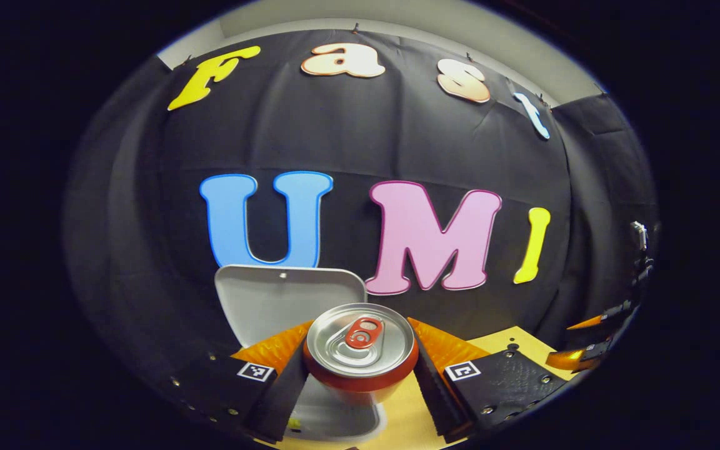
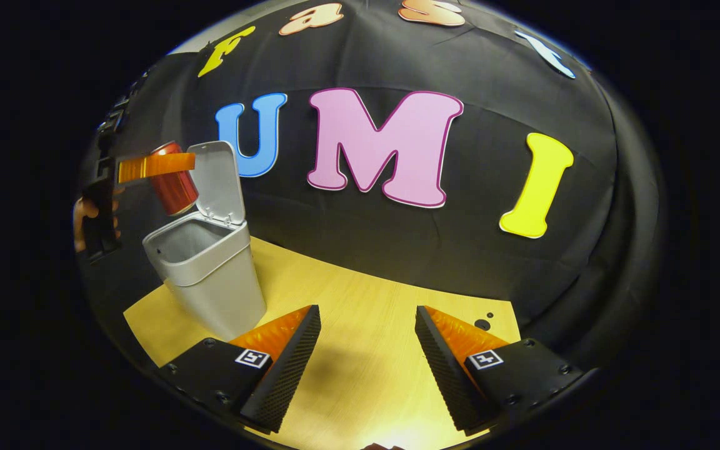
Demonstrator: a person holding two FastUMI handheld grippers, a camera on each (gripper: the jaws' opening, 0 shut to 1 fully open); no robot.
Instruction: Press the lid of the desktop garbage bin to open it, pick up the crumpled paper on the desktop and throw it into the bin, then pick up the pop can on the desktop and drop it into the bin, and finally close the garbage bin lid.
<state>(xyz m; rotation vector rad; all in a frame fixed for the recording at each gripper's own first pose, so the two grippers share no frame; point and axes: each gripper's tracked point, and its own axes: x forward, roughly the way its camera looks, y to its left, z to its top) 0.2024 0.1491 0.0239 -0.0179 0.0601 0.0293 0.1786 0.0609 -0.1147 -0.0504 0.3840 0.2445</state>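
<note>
Fingers of my left gripper [image 1: 360, 369] clamped the pop can [image 1: 361, 350] seemingly over the open bin [image 2: 207, 275], so centring before release mattered; right gripper [image 2: 366, 369] gaped empty.

The bin [image 2: 210, 275] mouth lies open below the can [image 2: 174, 178], its raised lid [image 2: 216, 181] blocking the far side.

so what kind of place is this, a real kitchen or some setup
Most likely a staged recording booth, not a lived-in room: a black cloth wall hangs behind a bare wooden desktop holding one small garbage bin, lid up, while the left gripper holds a pop can over it.
</note>
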